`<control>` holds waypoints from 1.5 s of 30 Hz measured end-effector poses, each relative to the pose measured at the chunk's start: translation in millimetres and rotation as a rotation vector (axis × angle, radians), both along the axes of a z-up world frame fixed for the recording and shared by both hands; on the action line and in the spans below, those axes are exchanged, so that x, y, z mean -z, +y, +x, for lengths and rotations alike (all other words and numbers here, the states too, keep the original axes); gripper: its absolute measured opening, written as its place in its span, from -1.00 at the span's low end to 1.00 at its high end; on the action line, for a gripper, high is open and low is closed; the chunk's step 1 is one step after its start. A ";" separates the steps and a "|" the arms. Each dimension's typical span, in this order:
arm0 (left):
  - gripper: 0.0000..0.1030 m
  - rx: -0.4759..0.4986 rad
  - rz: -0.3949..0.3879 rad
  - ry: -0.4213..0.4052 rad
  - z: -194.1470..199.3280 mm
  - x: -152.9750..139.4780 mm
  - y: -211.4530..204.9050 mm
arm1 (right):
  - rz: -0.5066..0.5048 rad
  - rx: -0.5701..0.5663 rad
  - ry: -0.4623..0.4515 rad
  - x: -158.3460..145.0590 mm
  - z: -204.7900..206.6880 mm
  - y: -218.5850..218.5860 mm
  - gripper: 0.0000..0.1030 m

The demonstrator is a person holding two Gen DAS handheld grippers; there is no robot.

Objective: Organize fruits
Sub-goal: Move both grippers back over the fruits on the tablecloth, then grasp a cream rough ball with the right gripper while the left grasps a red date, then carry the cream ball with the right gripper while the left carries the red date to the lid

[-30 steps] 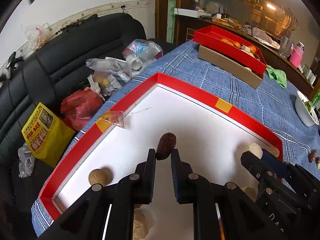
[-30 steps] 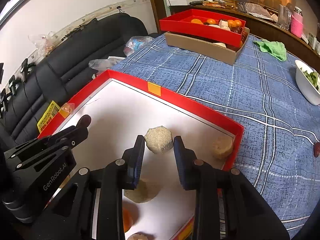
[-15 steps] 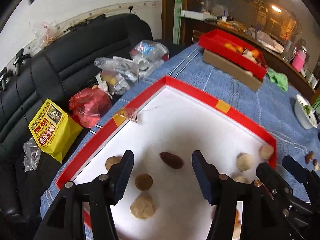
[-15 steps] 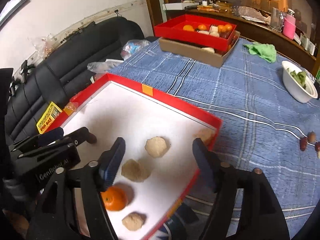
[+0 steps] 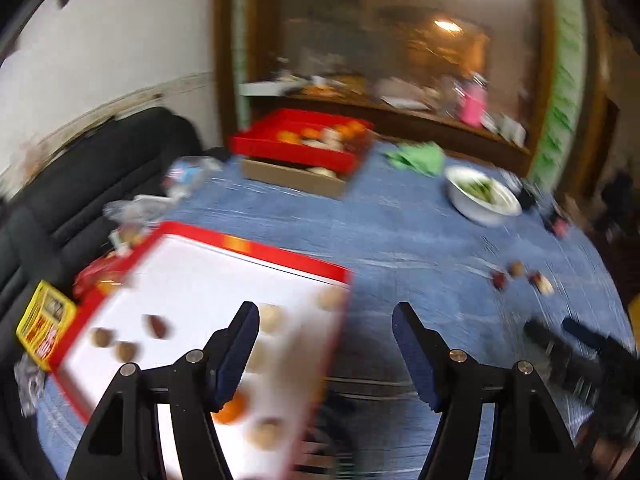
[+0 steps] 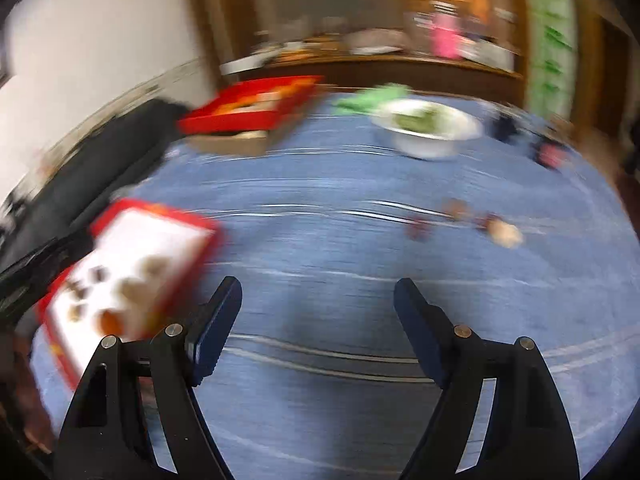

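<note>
Both views are blurred by motion. The red-rimmed white tray (image 5: 280, 254) lies at the lower left and holds a dark date (image 5: 157, 326), brown round fruits, pale lumps and an orange (image 5: 232, 410). My left gripper (image 5: 325, 318) hangs over the tray's right edge and the blue cloth; its jaws are opening and nothing is between them. My right gripper (image 6: 318, 292) is over bare blue cloth, its jaws opening and empty too. The tray (image 6: 158, 210) lies to its left. A few small loose fruits (image 6: 460, 220) lie on the cloth ahead at the right, also seen as loose fruits (image 5: 518, 276).
A second red tray (image 5: 296, 152) with fruit sits on a cardboard box at the far side. A white bowl (image 5: 482, 210) with greens and a green cloth (image 5: 416, 156) lie beyond. A black sofa (image 5: 100, 168) with bags borders the table's left edge.
Both grippers let go of their pieces in the tray, opened wide, lifted and swung right. The date and the pale lump now lie in the tray.
</note>
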State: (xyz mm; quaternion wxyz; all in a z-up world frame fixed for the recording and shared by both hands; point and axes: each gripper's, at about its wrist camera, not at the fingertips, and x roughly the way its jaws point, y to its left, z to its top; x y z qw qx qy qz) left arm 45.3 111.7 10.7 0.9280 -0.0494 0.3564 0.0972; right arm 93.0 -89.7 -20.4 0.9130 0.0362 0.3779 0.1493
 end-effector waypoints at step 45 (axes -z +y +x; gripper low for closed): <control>-0.66 0.225 0.042 0.185 98.1 66.6 -162.6 | -0.035 0.123 0.090 37.3 55.9 -124.0 -0.57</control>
